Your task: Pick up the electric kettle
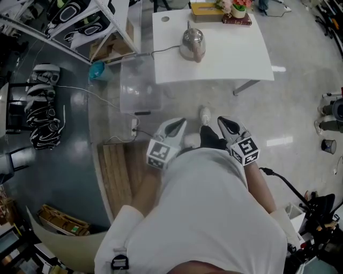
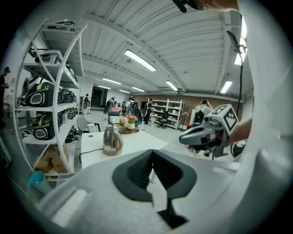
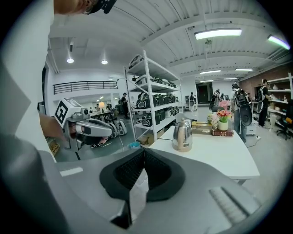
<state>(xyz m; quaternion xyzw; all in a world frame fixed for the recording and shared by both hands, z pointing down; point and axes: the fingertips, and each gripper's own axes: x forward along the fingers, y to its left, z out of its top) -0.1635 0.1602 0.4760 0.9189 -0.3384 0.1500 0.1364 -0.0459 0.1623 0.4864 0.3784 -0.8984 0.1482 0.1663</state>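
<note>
A steel electric kettle [image 1: 193, 44] with a brown handle stands upright on the white table [image 1: 230, 59], near its left side. It also shows in the left gripper view as the kettle [image 2: 112, 140] and in the right gripper view as the kettle [image 3: 182, 135]. Both grippers hang close to the person's body, well short of the table. My left gripper [image 1: 181, 122] has its jaws together with nothing between them, as its own view of the gripper [image 2: 152, 151] confirms. My right gripper [image 1: 221, 120] is likewise shut and empty [image 3: 143, 150].
A black cord [image 1: 166, 50] runs from the kettle off the table's left edge. Books [image 1: 236, 20] and a flower pot [image 1: 239, 7] sit at the table's far edge. A clear plastic bin [image 1: 140, 85], a white shelving rack [image 1: 80, 21] and a power strip [image 1: 134, 126] lie left.
</note>
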